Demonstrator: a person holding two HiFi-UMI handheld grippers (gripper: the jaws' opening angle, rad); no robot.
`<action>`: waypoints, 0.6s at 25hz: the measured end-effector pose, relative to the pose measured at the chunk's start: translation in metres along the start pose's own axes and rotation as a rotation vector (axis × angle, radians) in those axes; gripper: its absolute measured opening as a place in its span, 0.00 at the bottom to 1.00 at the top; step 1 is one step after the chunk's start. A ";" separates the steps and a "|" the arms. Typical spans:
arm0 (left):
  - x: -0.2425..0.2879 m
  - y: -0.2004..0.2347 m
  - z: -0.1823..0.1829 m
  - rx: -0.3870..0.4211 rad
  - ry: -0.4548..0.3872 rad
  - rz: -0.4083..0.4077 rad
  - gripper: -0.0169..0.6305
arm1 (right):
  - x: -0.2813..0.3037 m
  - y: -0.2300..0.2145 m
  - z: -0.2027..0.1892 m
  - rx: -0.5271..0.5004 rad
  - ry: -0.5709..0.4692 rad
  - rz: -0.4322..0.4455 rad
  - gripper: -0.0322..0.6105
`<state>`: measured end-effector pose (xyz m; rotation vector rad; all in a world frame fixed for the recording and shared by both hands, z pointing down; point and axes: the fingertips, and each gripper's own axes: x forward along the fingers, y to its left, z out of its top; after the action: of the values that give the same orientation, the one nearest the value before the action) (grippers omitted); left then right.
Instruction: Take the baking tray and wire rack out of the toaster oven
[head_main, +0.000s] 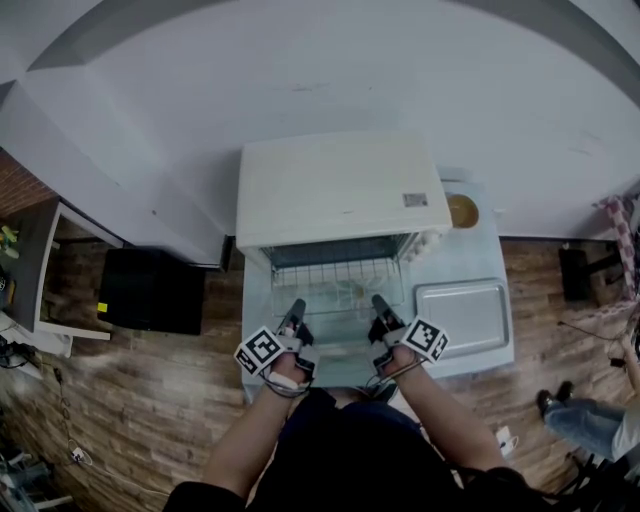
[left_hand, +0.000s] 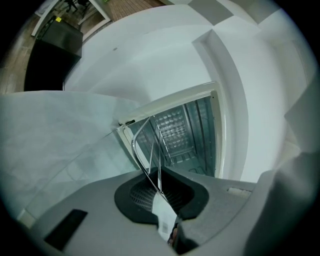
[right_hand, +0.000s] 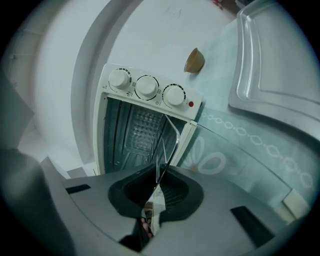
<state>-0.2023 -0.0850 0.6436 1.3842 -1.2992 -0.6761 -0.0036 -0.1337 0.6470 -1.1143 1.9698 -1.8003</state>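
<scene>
The white toaster oven (head_main: 340, 190) stands on the table with its glass door (right_hand: 240, 155) folded down. The wire rack (head_main: 336, 284) sticks partly out of the oven mouth, level over the door. My left gripper (head_main: 297, 312) is shut on the rack's front left edge, where the wire (left_hand: 150, 150) runs between the dark pads. My right gripper (head_main: 380, 306) is shut on the front right edge, with the wire (right_hand: 170, 142) pinched the same way. The silver baking tray (head_main: 463, 316) lies flat on the table, right of the oven door.
A small brown bowl (head_main: 461, 210) sits behind the tray, by the oven's right side. Three control knobs (right_hand: 146, 86) line the oven's right panel. A black box (head_main: 150, 290) stands on the floor at left; a person's legs (head_main: 585, 420) show at right.
</scene>
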 end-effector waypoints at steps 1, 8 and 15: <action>-0.003 -0.001 -0.002 0.012 0.005 -0.007 0.05 | -0.003 0.000 -0.002 -0.006 0.002 0.006 0.09; -0.023 -0.018 -0.011 0.142 0.019 -0.079 0.06 | -0.020 0.023 -0.009 -0.128 0.012 0.152 0.09; -0.044 -0.016 -0.023 0.145 0.055 -0.090 0.06 | -0.047 0.007 -0.029 -0.077 0.035 0.040 0.09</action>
<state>-0.1866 -0.0394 0.6243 1.5761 -1.2687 -0.6096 0.0072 -0.0815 0.6317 -1.0645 2.0819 -1.7488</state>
